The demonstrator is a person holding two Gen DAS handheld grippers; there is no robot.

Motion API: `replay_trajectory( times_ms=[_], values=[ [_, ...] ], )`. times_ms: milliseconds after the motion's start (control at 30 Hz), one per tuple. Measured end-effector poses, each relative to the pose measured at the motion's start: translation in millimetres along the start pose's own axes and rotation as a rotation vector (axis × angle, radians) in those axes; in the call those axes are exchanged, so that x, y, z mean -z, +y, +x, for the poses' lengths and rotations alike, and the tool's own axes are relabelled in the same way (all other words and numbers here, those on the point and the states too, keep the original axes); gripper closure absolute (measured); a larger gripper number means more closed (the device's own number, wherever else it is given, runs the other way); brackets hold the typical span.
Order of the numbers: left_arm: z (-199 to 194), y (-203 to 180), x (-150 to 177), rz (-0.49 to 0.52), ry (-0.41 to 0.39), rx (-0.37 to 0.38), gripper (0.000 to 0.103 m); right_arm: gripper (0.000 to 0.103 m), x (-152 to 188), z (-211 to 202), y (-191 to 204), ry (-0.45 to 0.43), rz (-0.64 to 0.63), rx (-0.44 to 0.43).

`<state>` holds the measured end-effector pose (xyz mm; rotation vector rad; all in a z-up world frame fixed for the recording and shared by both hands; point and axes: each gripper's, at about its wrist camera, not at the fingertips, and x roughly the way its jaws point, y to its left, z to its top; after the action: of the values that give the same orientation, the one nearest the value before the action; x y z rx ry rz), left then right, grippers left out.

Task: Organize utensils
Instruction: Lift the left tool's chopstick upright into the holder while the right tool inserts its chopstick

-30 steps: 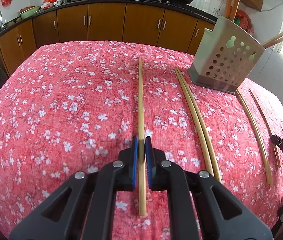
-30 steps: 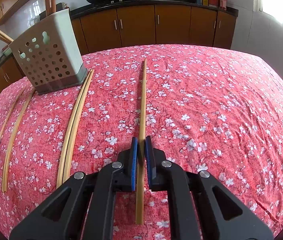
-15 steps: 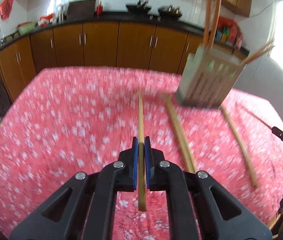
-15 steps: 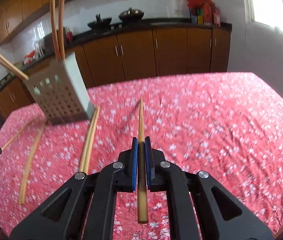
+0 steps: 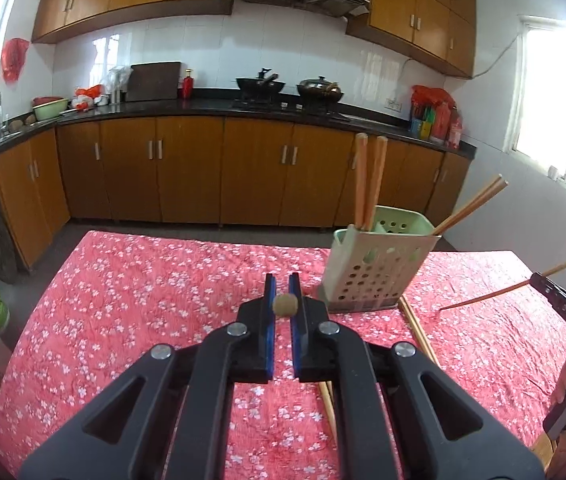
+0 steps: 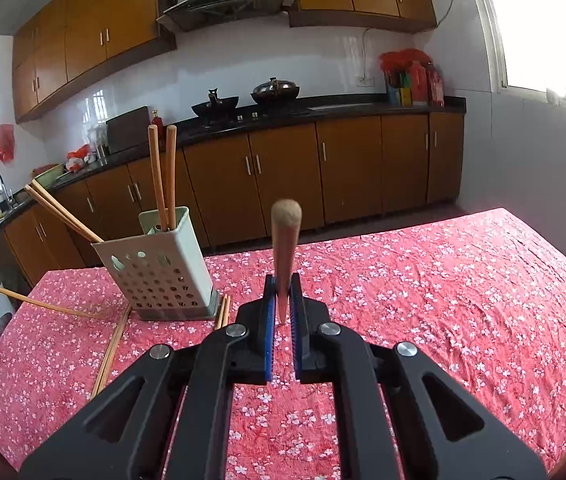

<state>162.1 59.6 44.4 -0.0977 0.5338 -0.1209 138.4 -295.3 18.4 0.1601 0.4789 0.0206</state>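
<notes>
My left gripper (image 5: 282,292) is shut on a bamboo chopstick (image 5: 285,306), lifted off the table and seen end-on. My right gripper (image 6: 283,294) is shut on another chopstick (image 6: 285,248), whose blunt end points up toward the camera. A pale green perforated utensil holder (image 5: 377,268) stands on the red floral tablecloth (image 5: 143,304) with several chopsticks in it; it also shows in the right wrist view (image 6: 159,268). The right gripper with its chopstick appears at the edge of the left wrist view (image 5: 511,288).
A pair of chopsticks (image 5: 417,330) lies beside the holder's base, and more loose chopsticks (image 6: 113,346) lie left of it in the right wrist view. Kitchen cabinets (image 5: 187,168) and a counter with woks stand beyond the table's far edge.
Both grippers have lifted their chopsticks off the table and tilted upward, so the chopsticks now point toward the cameras and the views show the room instead of the tabletop.
</notes>
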Motion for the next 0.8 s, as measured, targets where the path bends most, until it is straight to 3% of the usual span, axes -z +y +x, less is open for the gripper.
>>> replay_trajectory(
  times_ms=[233,467,633,800],
  values=[
    [-17.4,-17.0,-29.3,0.037,-0.008,0.091,0.096,0.096,-32.4,-23.2,11.3,-0.061,0.035,-0.133],
    [-44.2,-46.4,-72.9,0.085,-0.120,0.140,0.096,0.096,-73.9,-47.8,34.6,-0.164,0.050,-0.285],
    [-53.3,-63.7,-106.7,0.053,-0.264,0.139,0.096,0.096,-99.3,-53.2,60.5,-0.282,0.001,-0.292],
    [-44.2,-76.0,-132.4,-0.002,-0.391,0.109,0.096,0.096,-109.9,-32.9,78.8,-0.318,-0.033,-0.254]
  ],
)
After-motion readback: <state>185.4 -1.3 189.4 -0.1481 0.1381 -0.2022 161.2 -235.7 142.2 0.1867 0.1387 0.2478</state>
